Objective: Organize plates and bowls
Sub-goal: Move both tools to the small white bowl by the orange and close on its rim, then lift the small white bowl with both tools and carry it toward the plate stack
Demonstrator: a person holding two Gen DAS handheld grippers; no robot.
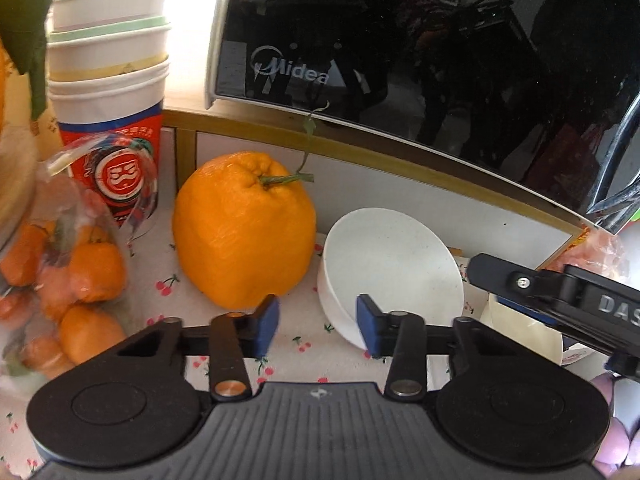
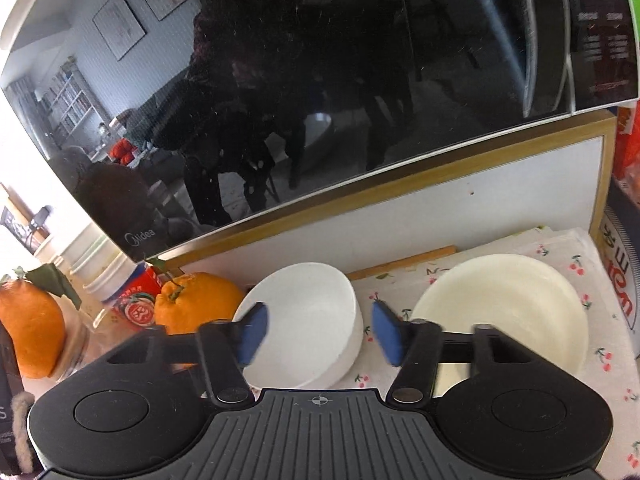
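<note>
A white bowl point(image 2: 308, 320) rests on the cherry-print cloth point(image 2: 560, 264) below the microwave. My right gripper point(image 2: 320, 336) hovers over it, open: the left pad overlaps the bowl's left rim and the right pad stands clear of its right wall. A cream bowl point(image 2: 500, 308) sits just to the right of it. In the left wrist view the same white bowl point(image 1: 392, 272) lies ahead and to the right. My left gripper point(image 1: 318, 324) is open, its right pad in front of the bowl's near-left wall, with only cloth and that wall in the gap. The right gripper's black body point(image 1: 560, 296) crosses above the cream bowl point(image 1: 520, 332).
A black Midea microwave point(image 1: 400, 40) on a wood-edged shelf looms close behind. A large orange point(image 1: 244, 228) stands left of the white bowl. Further left are stacked paper cups point(image 1: 108, 80) and a bag of small oranges point(image 1: 72, 272). Red packaging point(image 2: 624, 288) borders the right side.
</note>
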